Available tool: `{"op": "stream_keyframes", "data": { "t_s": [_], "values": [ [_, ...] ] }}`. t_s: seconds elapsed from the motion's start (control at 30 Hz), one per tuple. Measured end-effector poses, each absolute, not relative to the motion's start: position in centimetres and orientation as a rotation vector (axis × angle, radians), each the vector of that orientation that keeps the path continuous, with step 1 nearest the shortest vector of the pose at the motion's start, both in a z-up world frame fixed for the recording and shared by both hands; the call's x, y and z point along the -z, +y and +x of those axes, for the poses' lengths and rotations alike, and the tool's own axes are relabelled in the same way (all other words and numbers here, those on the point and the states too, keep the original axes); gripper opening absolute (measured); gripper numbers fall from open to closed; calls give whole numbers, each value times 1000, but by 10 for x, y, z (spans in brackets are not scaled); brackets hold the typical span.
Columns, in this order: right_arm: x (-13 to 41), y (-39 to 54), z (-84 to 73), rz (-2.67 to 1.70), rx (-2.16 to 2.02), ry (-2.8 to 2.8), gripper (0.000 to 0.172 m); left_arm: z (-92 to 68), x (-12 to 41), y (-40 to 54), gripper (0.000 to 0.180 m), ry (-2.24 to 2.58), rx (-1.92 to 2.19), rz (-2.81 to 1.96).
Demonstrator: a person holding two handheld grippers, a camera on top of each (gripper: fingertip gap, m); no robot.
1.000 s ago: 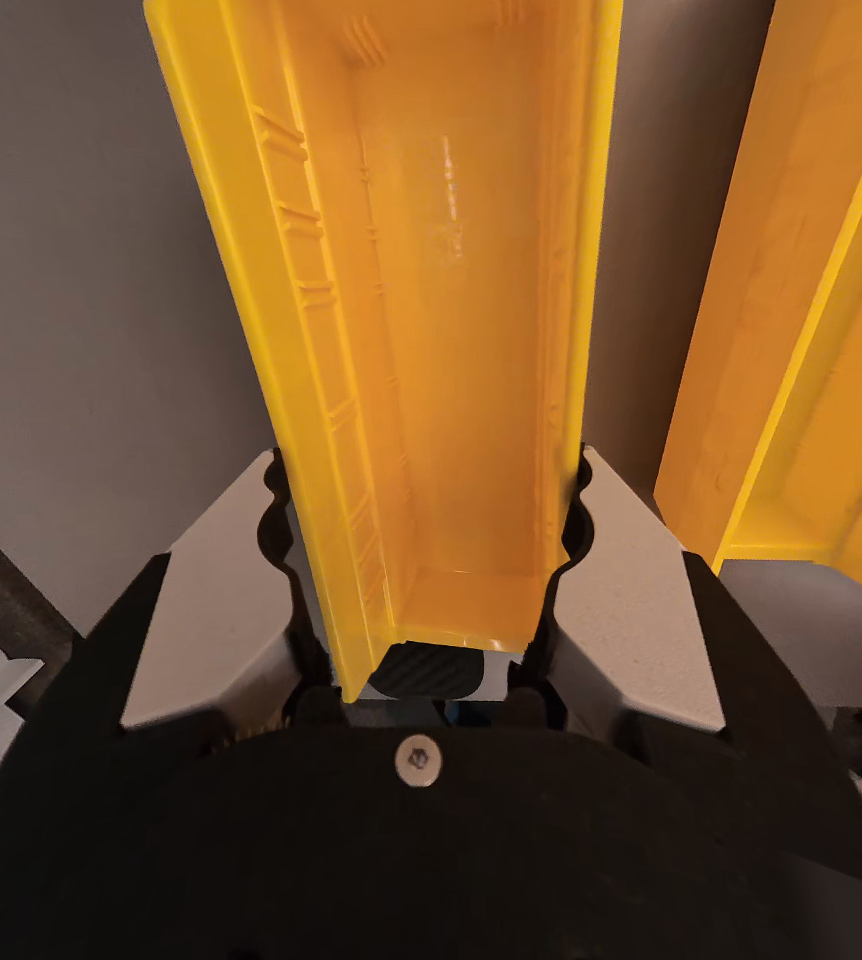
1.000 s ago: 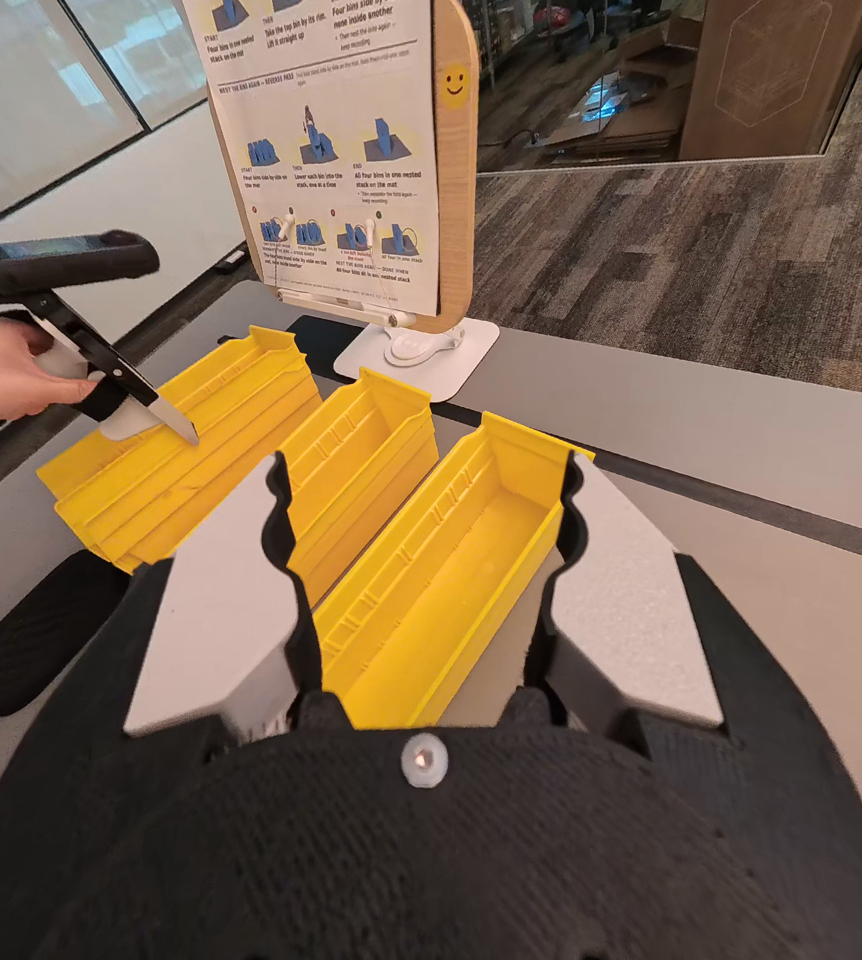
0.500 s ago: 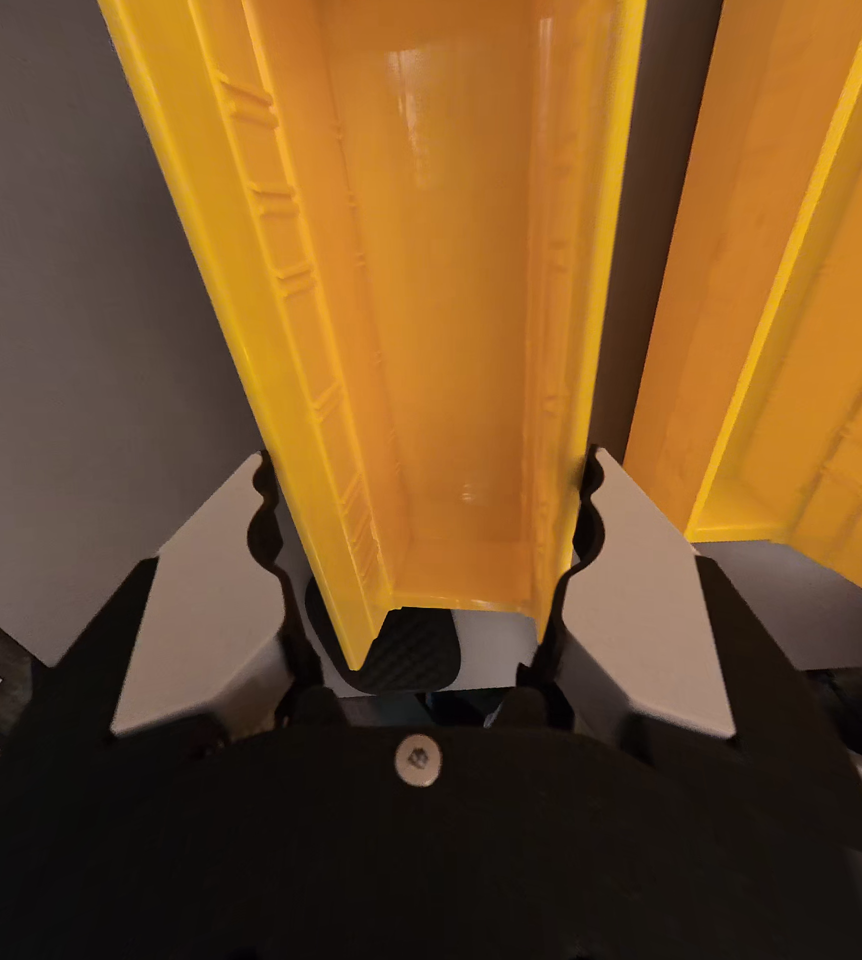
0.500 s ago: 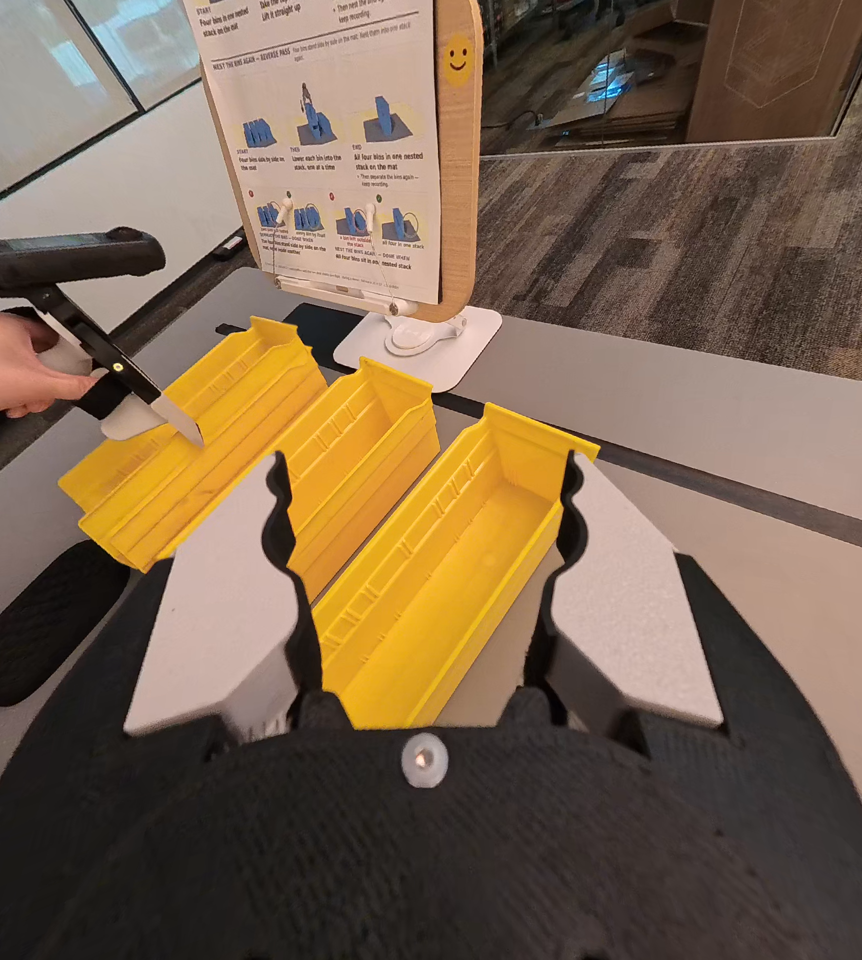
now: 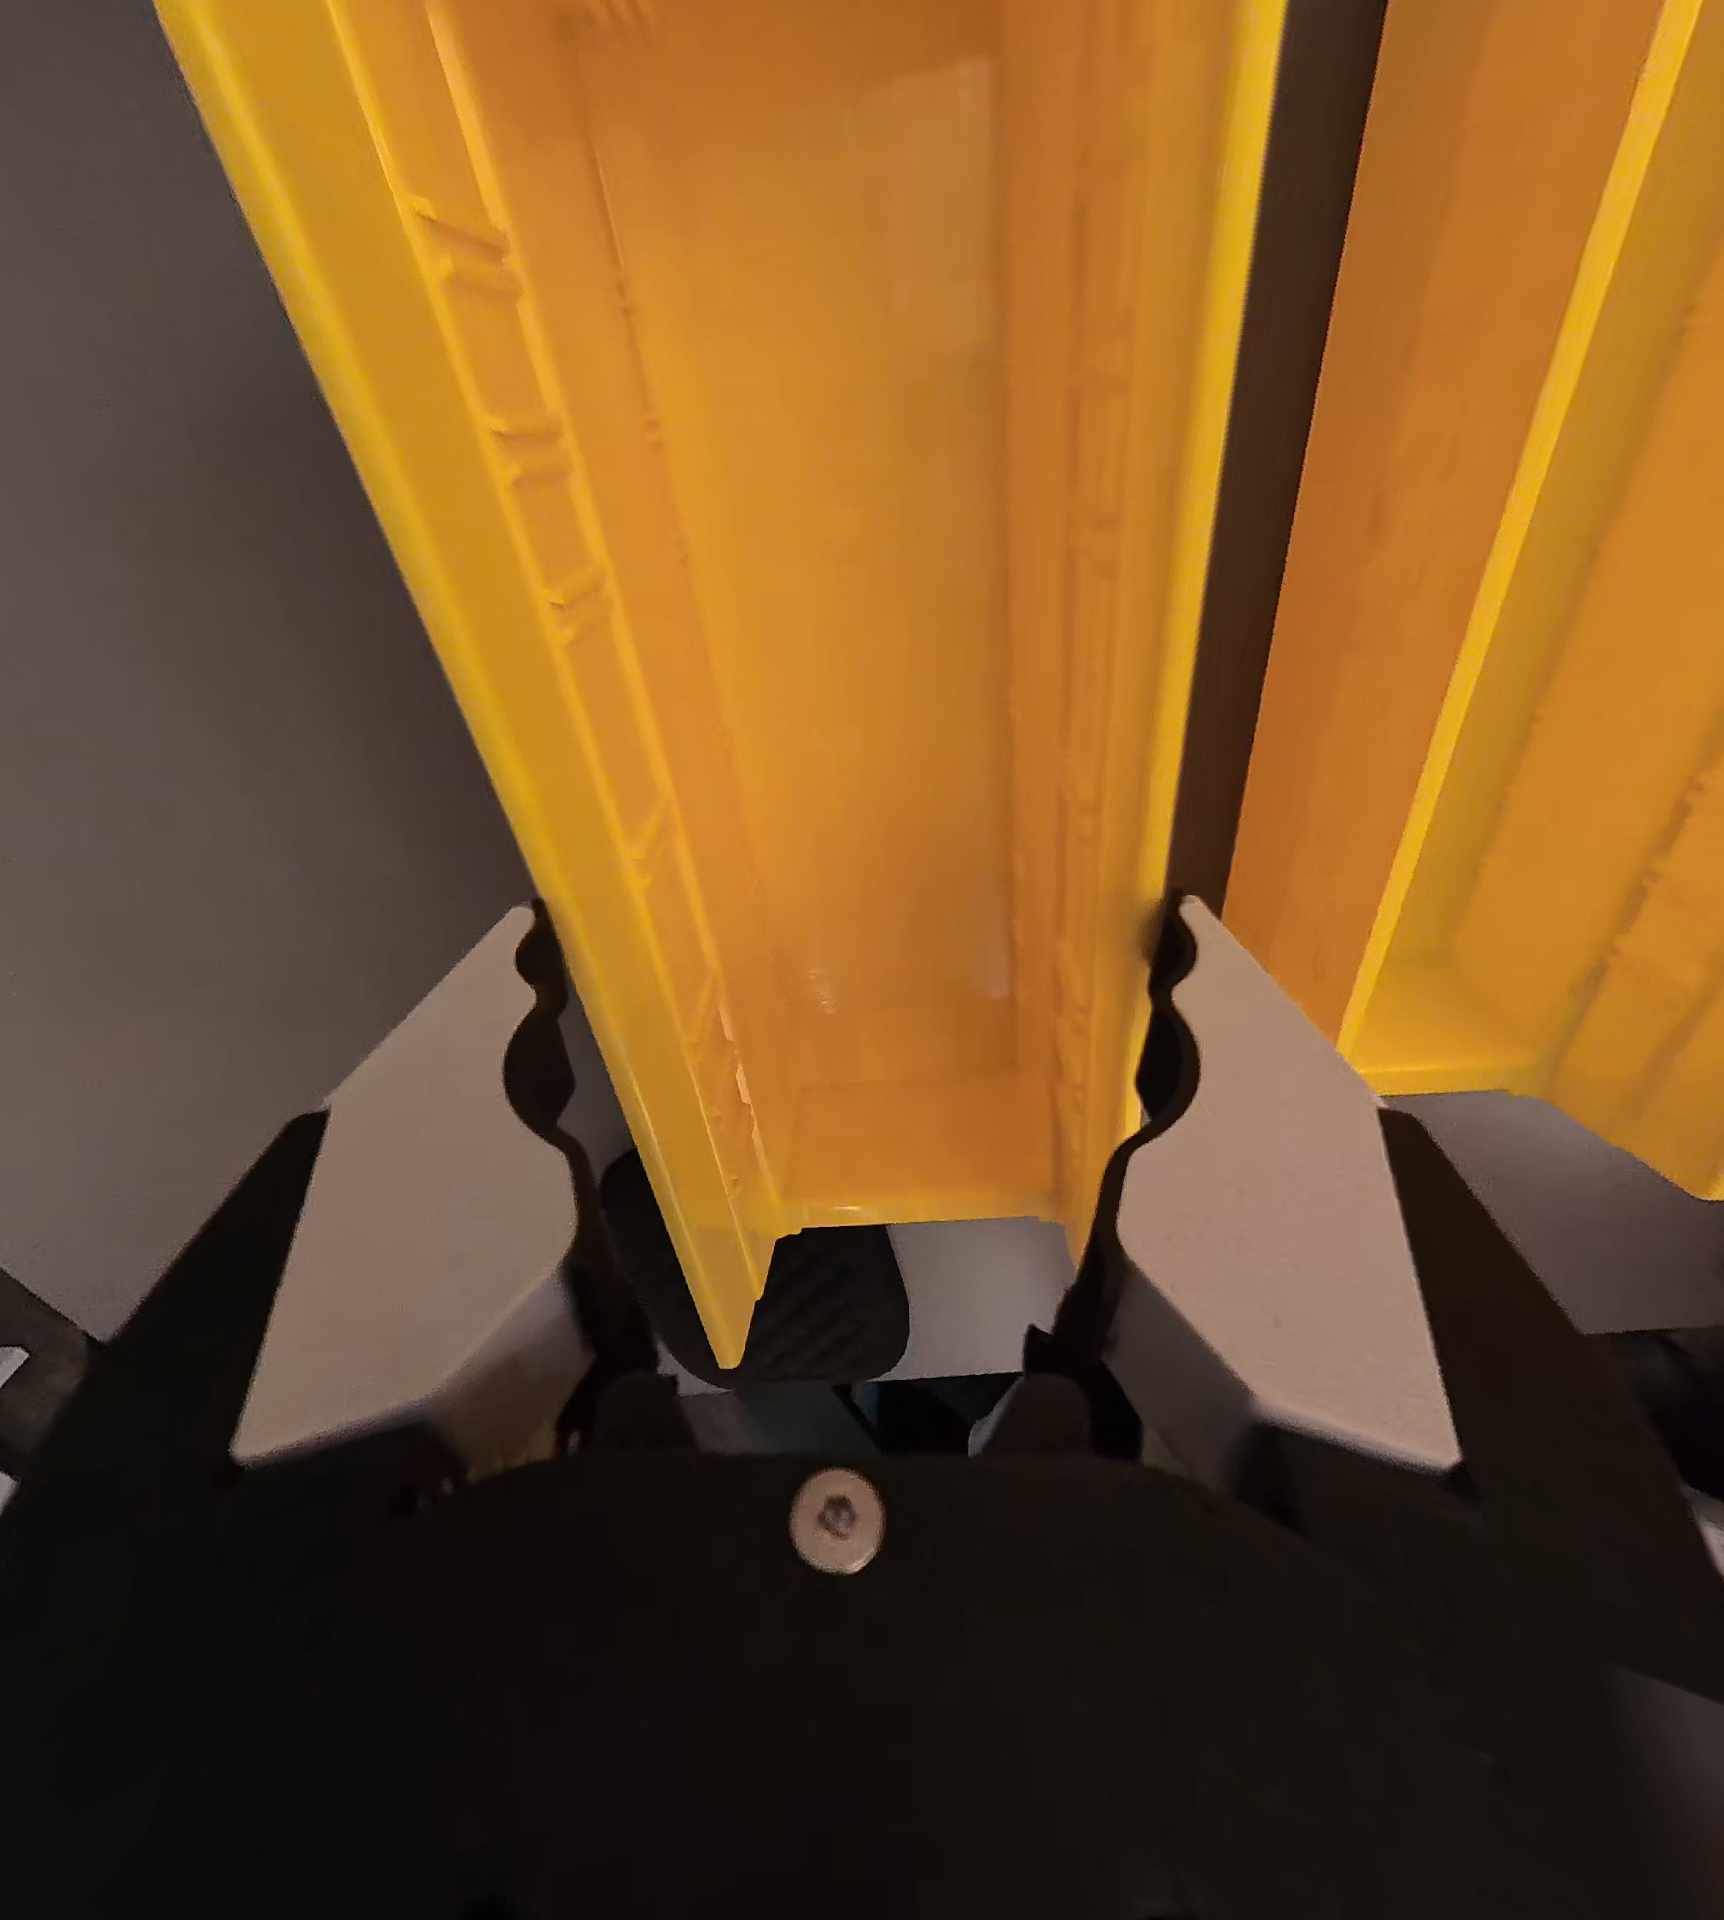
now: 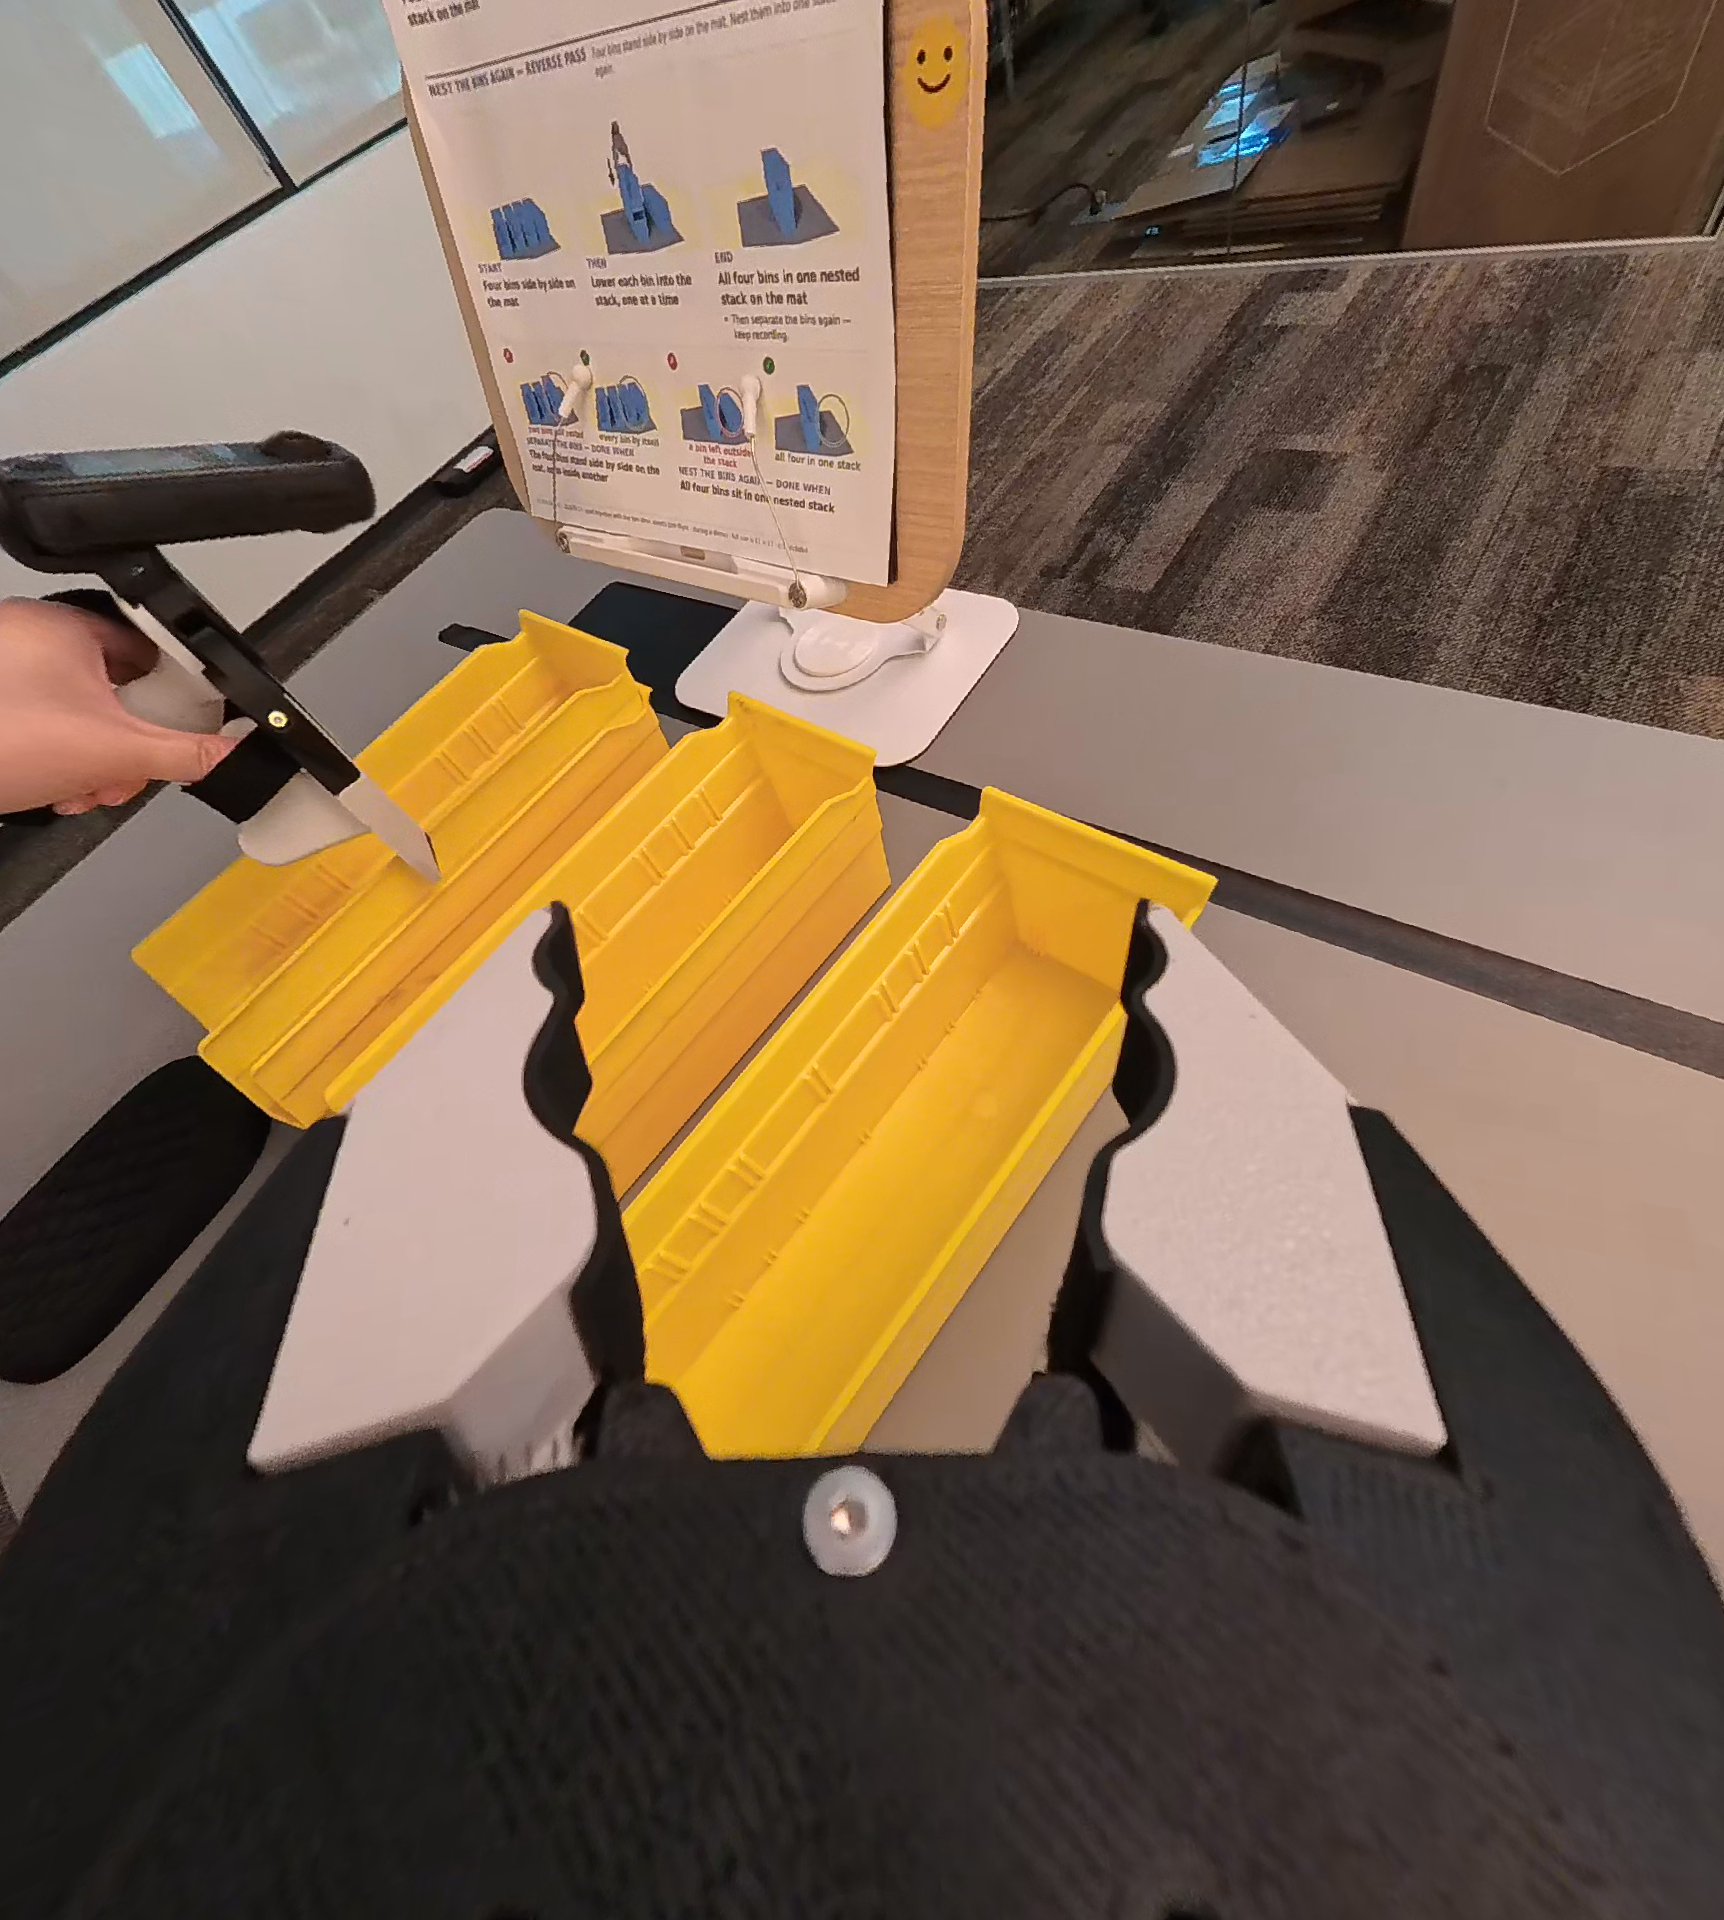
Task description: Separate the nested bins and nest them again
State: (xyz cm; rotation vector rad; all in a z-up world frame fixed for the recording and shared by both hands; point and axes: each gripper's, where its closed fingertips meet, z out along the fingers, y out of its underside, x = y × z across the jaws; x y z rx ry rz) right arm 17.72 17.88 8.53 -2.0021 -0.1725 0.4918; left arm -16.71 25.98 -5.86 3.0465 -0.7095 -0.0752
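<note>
**Three long yellow plastic bins on the grey table (image 6: 1357, 831), parallel, near its front edge.** The left bin (image 6: 484, 748) lies toward the left edge, then the middle bin (image 6: 733, 862) and the right bin (image 6: 941, 1091).

The left gripper (image 5: 853, 914) straddles the left bin's near end, its jaws spread. Grey shows beside one pad, so the gripper does not clamp the bin. The right gripper (image 6: 847, 914) hangs spread above the right bin.

The bins look light, thin-walled, stiff and glossy, so probably slippery. The ribbed long walls or the rim lip offer the best hold.

The right bin's near end is hidden behind the right gripper. Whether the left bin holds another nested inside cannot be told for certain.
</note>
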Motion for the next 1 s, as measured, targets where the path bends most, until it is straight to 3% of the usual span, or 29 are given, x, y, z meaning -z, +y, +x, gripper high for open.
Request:
{"op": "stream_keyframes", "data": {
  "t_s": [0.2, 0.73, 1.0],
  "values": [
    [-85, 177, 177, -2005, -498, -176, 105, -167, 56, 257, 102, -726, 88, 3035],
    [-81, 178, 173, -2027, -496, -186, 105, -167, 44, 251, 101, -759, 99, 2977],
    [-77, 180, 171, -2047, -489, -189, 105, -167, 8, 257, 102, -765, 45, 3030]
  ]
}}
